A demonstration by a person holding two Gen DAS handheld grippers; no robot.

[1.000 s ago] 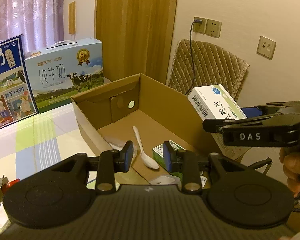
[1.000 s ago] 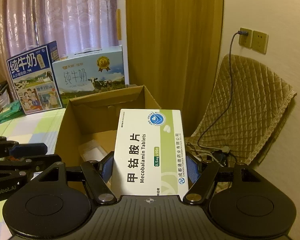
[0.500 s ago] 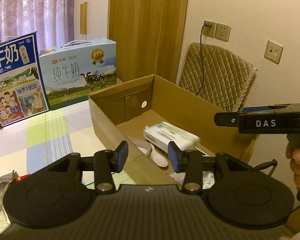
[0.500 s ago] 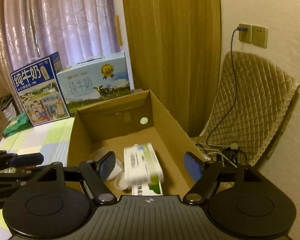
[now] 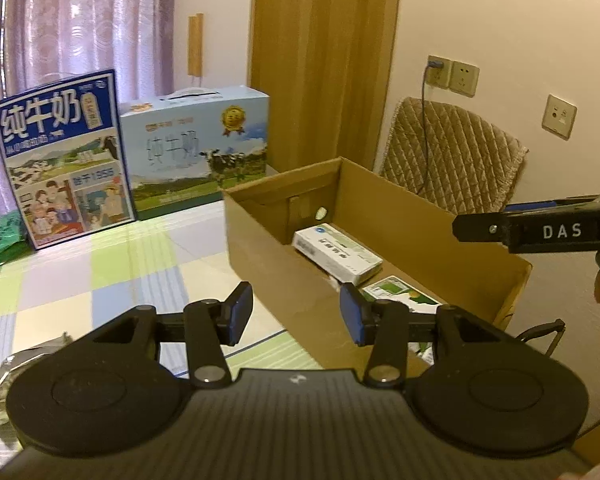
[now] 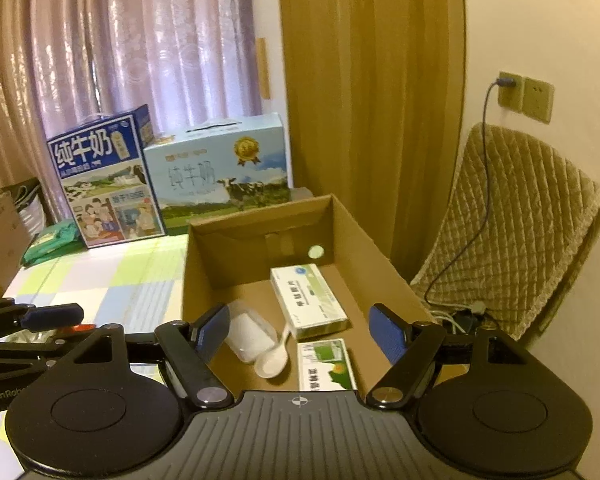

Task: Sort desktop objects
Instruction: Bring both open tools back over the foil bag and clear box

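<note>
Table under a checked cloth (image 6: 112, 280) – pastel green, lilac, cream squares. On it directly: open cardboard box (image 6: 204, 248), two upright milk cartons (image 6: 100, 184) (image 6: 220, 168), green packet (image 6: 48, 242) at far left. Crumpled silvery wrapper (image 5: 4, 376) at near edge – contents indistinct.

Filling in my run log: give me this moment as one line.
left gripper: open, empty | right gripper: open, empty | medicine box: lying in cardboard box | spoon: inside

- One open brown cardboard box (image 6: 204, 268)
- Two small flat cartons inside: white-green medicine box (image 6: 308, 300), green-printed box (image 6: 326, 364)
- One white plastic spoon (image 6: 274, 358)
- Two big blue milk cartons (image 6: 100, 184) (image 6: 220, 168)
</note>
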